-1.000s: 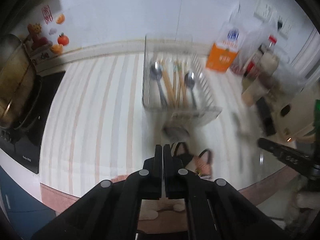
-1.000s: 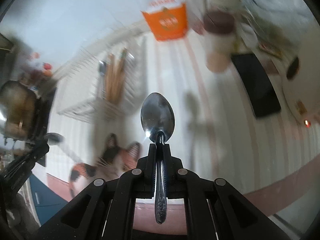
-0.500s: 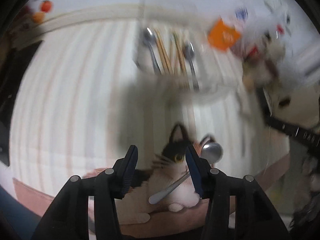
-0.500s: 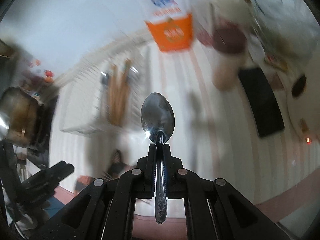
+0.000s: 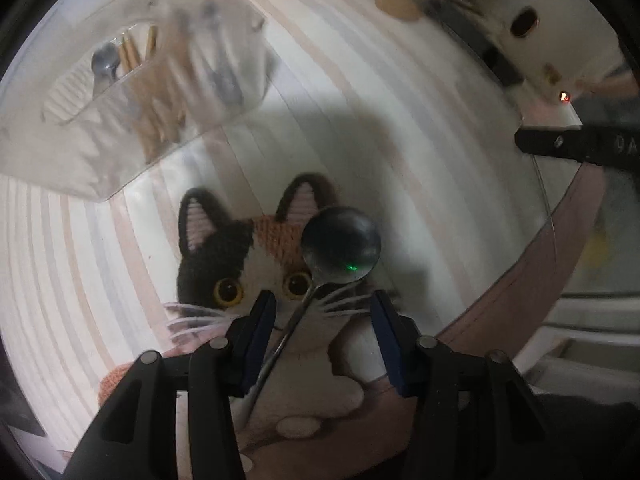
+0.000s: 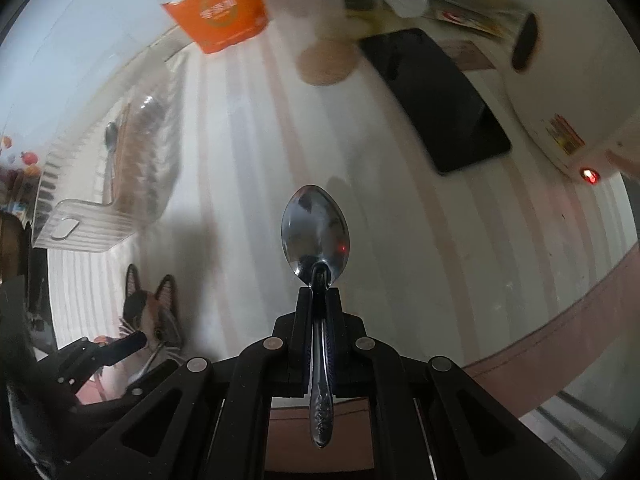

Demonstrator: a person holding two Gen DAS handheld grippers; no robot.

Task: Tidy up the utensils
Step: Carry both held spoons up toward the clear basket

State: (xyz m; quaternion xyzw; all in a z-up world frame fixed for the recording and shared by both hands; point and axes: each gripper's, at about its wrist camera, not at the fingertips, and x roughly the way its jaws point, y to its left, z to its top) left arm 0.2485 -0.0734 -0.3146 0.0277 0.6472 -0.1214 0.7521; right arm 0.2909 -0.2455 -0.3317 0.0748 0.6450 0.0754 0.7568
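Observation:
My left gripper (image 5: 322, 312) is open low over a cat-shaped mat (image 5: 248, 264). A round metal spoon (image 5: 340, 245) lies on the mat, its handle running between my open fingers. My right gripper (image 6: 319, 296) is shut on a steel spoon (image 6: 315, 232), bowl pointing forward above the striped counter. A clear utensil tray (image 5: 132, 80) holding spoons and chopsticks sits at the upper left; it also shows in the right wrist view (image 6: 104, 176). The left gripper also shows at the lower left of the right wrist view (image 6: 120, 346).
An orange carton (image 6: 220, 12) and a cup (image 6: 320, 32) stand at the back. A black phone (image 6: 436, 96) lies right of them beside a white appliance (image 6: 568, 92) with a red light. The counter's brown front edge (image 6: 560, 344) curves at the right.
My left gripper opened and dropped down toward the cat mat, now straddling the round spoon's handle. My right gripper kept its spoon and shifted right, away from the tray.

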